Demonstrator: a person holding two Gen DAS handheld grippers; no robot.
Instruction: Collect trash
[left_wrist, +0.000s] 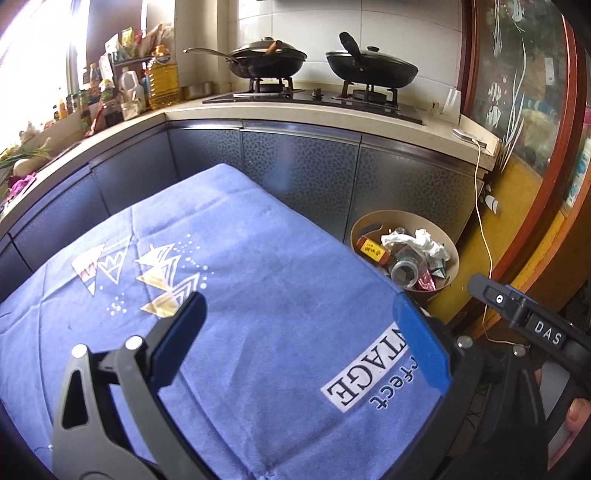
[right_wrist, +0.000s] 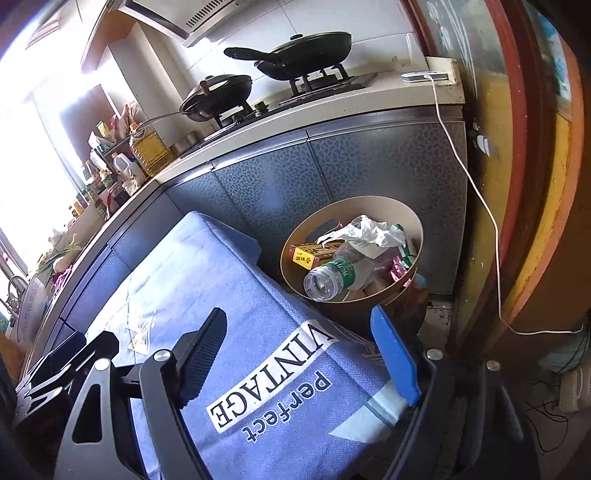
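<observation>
Blue woven cloth with white "perfect VINTAGE" lettering (left_wrist: 258, 295) covers pretty much the whole table, and both grippers hang over its near edge. The left gripper (left_wrist: 303, 332) has its fingers spread wide apart, nothing between them but the cloth underneath. Same deal with the right gripper (right_wrist: 314, 354): jaws standing well apart, empty, pointing down toward the floor past the table corner.

The trash is all sitting in the round beige plastic bin (right_wrist: 419, 236) on the floor, just beside the table's far corner and right up against the dark grey patterned cabinet doors (left_wrist: 314, 166). Inside it: a clear plastic bottle with a green label (right_wrist: 328, 278) lying on its side with the open mouth facing the camera, a crumpled white tissue or plastic wrap (right_wrist: 369, 230) behind it, a red and yellow cardboard box (right_wrist: 314, 254) on the left, and some reddish snack wrappers (right_wrist: 400, 269) on the right.

Up on the counter, two black pans (left_wrist: 266, 61) sit on the gas hob. A white cable (right_wrist: 476, 184) runs down from a small white device (right_wrist: 423, 76) on the counter edge. In the left view, a bit of the person's hand (left_wrist: 578, 413) shows at the right edge.
</observation>
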